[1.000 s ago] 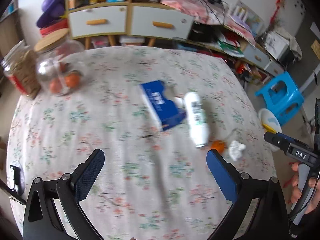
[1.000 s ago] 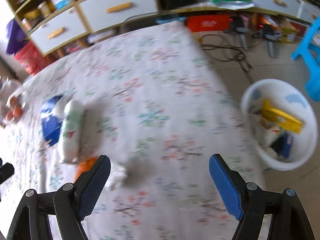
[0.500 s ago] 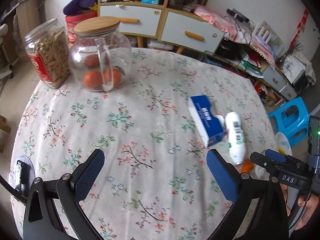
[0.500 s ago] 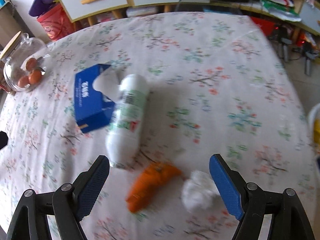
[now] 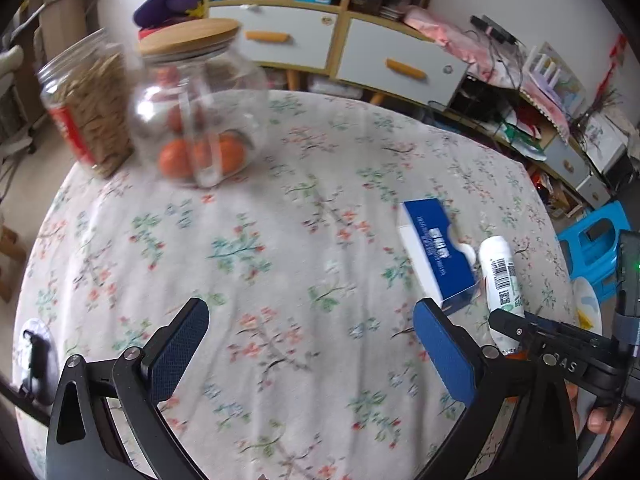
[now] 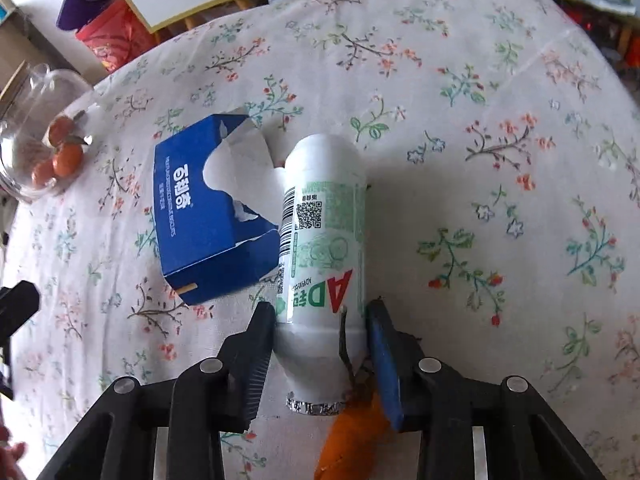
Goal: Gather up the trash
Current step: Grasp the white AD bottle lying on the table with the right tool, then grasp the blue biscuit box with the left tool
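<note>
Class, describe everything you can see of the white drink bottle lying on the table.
The white bottle lies on its side on the floral tablecloth. It looks like plastic, with a green-printed label, barcode, QR code and red letters AD. Its silver foil mouth points toward the right tool, whose fingers flank its neck end. Tissue from the blue box touches its side; an orange scrap lies beside its mouth.

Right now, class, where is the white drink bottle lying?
In the right wrist view the white drink bottle lies on its side on the floral tablecloth, between the right gripper fingers, right of the blue tissue box.
</note>
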`<action>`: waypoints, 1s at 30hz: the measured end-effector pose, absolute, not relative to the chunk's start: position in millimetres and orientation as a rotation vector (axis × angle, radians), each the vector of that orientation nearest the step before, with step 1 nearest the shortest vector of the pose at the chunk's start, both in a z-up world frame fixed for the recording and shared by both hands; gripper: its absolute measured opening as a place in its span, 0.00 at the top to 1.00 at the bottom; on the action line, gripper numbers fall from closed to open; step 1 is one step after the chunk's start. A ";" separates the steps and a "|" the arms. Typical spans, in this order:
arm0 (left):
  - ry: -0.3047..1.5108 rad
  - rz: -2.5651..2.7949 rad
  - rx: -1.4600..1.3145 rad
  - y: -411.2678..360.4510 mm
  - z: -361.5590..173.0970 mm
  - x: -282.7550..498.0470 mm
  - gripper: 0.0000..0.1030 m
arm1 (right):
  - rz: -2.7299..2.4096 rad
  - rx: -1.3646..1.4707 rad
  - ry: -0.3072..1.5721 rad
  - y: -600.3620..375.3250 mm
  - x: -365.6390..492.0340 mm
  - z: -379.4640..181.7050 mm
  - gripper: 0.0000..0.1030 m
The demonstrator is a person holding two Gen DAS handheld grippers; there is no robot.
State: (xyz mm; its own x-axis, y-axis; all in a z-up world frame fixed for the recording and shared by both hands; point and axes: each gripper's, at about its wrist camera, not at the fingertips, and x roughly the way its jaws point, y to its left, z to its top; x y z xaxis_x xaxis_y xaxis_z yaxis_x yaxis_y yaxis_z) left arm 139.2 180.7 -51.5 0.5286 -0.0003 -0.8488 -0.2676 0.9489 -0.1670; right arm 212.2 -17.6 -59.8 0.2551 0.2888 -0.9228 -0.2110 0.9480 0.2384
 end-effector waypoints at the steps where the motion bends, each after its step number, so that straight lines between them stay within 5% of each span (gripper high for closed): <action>1: 1.016 0.153 -0.293 176.3 -53.1 143.4 0.00 | 0.336 0.067 1.261 -18.5 211.3 -56.8 0.60; 18: 1.047 0.161 -0.517 119.9 -70.6 203.3 0.02 | 0.232 0.196 1.176 -96.9 216.6 -19.4 0.60; 30: 1.067 0.180 -0.339 88.5 -83.5 219.4 0.35 | 0.207 0.240 1.157 -125.9 217.8 -8.7 0.60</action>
State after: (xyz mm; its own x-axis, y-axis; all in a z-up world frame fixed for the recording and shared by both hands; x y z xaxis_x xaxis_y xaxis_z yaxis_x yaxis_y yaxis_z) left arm 219.4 88.5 -83.5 0.4744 -0.0189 -0.8801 -0.3059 0.9339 -0.1849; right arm 217.8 -125.9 -8.7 0.3886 0.2842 -0.8765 -0.0381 0.9554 0.2929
